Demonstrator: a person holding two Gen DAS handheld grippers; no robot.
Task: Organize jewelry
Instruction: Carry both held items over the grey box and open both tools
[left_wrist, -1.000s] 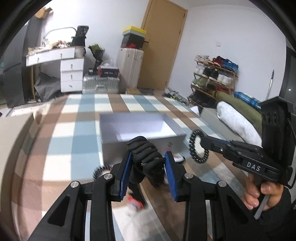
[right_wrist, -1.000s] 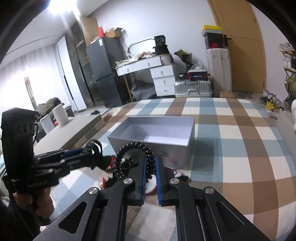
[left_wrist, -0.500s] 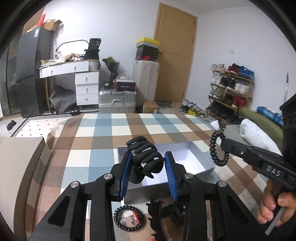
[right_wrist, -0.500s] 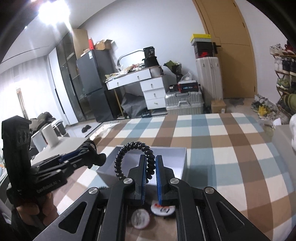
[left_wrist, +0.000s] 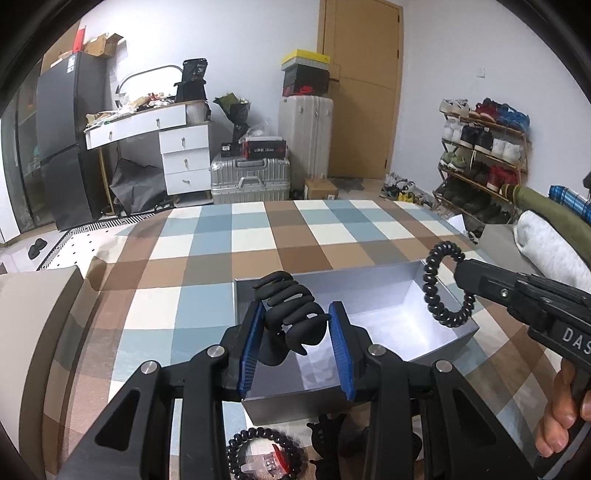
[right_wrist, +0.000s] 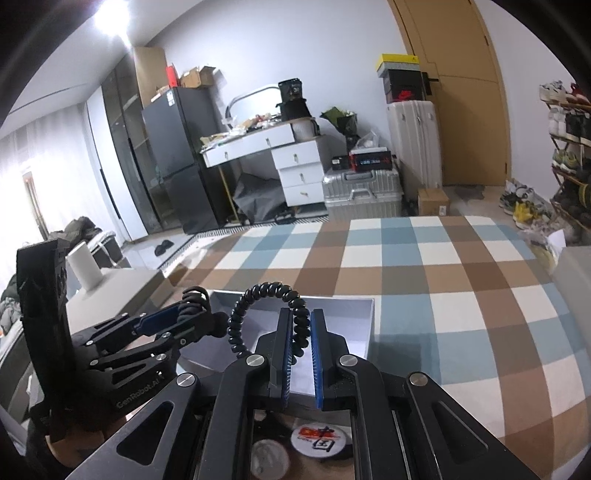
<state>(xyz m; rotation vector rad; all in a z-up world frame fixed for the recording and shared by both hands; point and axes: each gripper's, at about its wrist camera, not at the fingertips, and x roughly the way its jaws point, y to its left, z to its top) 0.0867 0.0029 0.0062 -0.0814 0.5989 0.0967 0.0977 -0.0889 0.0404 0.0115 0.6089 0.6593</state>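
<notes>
Above the grey box (left_wrist: 436, 354), left gripper (left_wrist: 295, 343) gripped a hair claw (left_wrist: 291, 314); right gripper (right_wrist: 300, 354) pinched a coil tie (right_wrist: 266, 295) (jaws nearly closed). Best lowered inside before release.

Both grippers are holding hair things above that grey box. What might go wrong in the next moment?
The spiral hair tie is pinched only on one side by the right gripper, so it may swing or snag on release.

The black claw clip in the left gripper hangs near the grey box's near wall and might drop outside.

The two grippers are close together over the box and could bump.
</notes>
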